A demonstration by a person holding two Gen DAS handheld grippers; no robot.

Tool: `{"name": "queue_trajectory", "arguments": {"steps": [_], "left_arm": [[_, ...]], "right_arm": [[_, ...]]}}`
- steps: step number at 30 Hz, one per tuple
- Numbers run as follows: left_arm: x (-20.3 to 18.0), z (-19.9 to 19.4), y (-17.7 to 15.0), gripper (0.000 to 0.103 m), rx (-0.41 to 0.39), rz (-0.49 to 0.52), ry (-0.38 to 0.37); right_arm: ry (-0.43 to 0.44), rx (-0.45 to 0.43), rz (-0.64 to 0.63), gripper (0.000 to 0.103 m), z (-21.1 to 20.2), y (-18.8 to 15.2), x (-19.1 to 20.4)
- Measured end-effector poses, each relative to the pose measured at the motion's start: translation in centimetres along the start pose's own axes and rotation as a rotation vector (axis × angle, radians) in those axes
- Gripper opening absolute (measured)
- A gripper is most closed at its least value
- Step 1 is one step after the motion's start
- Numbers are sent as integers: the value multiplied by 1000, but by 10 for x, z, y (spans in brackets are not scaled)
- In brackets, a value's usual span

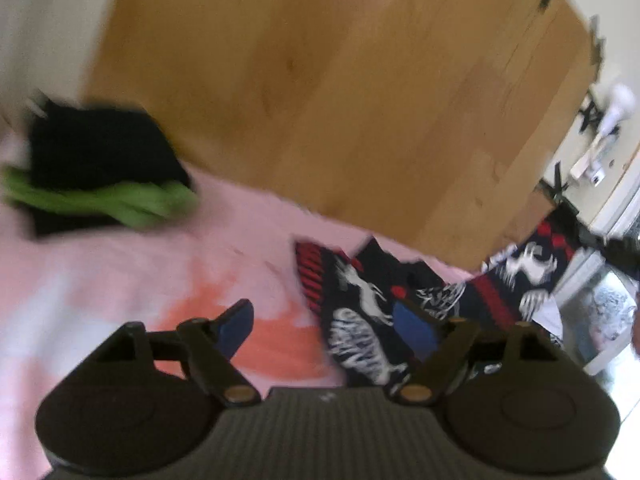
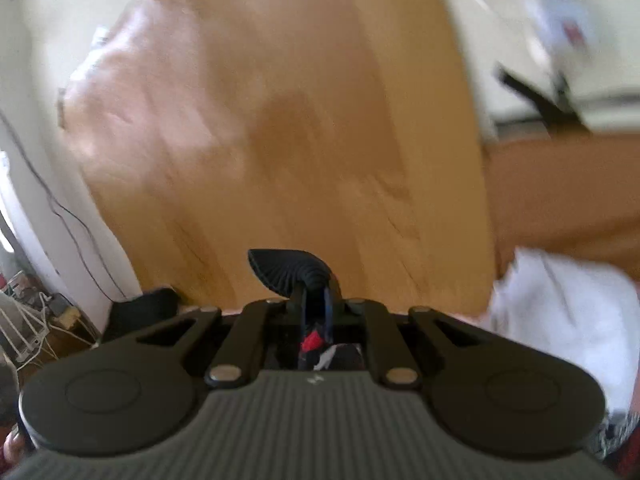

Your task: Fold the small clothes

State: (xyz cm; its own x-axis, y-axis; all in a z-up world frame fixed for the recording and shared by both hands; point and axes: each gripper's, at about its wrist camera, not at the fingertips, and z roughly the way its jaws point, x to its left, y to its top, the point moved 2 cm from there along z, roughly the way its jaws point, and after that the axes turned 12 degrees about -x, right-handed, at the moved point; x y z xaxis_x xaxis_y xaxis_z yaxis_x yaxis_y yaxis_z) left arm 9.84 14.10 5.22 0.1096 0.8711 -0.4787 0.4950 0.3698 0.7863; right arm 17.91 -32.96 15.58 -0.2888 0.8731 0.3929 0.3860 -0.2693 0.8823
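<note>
The left gripper [image 1: 326,322] tilts down over the pink sheet [image 1: 120,280], jaws spread and empty. Just right of it lies the black, red and white printed garment [image 1: 360,320]. The right gripper [image 2: 316,280], angled downward, pinches that garment's fabric.

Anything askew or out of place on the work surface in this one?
Yes: the patterned garment lies crumpled and trails off the pink cloth's edge toward the floor. The black and green pile looks folded.
</note>
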Motion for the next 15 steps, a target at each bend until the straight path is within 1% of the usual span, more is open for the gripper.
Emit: {"name": "queue_trajectory", "arguments": {"steps": [2,3,4,5,6,7,8,9,11,12,13,14,15], "left_arm": [[-7,44,-7,82,80,-47,-33],[-12,59,-12,80,110,-60,-43],[-17,75,-17,74,133,-57,-43],[-23,88,-22,39,149,-28,-17],[-26,96,-25,14,153,13,32],[-28,99,-24,14,133,33,53],[-25,98,-20,12,107,16,43],[-22,91,-15,11,66,-9,33],[-13,74,-2,11,-39,-16,68],[-9,67,1,11,-73,-22,78],[-7,64,-1,11,-80,-33,77],[-3,66,-5,11,-73,-40,82],[-1,70,-11,11,-59,-34,95]], "right_arm": [[1,23,14,11,2,-15,-8],[6,34,16,11,3,-20,-11],[12,41,14,11,5,-23,-9],[20,45,13,11,4,-24,-10],[31,42,12,11,0,-22,-11],[46,28,16,11,-2,-20,-9],[66,8,24,11,4,-18,-4],[96,-20,41,11,5,-14,0],[138,-67,78,11,-8,-16,-4],[136,-71,87,12,-6,-22,-7],[116,-59,89,12,-3,-30,-10],[77,-28,83,12,3,-41,-14],[16,28,69,13,15,-57,-22]]}}
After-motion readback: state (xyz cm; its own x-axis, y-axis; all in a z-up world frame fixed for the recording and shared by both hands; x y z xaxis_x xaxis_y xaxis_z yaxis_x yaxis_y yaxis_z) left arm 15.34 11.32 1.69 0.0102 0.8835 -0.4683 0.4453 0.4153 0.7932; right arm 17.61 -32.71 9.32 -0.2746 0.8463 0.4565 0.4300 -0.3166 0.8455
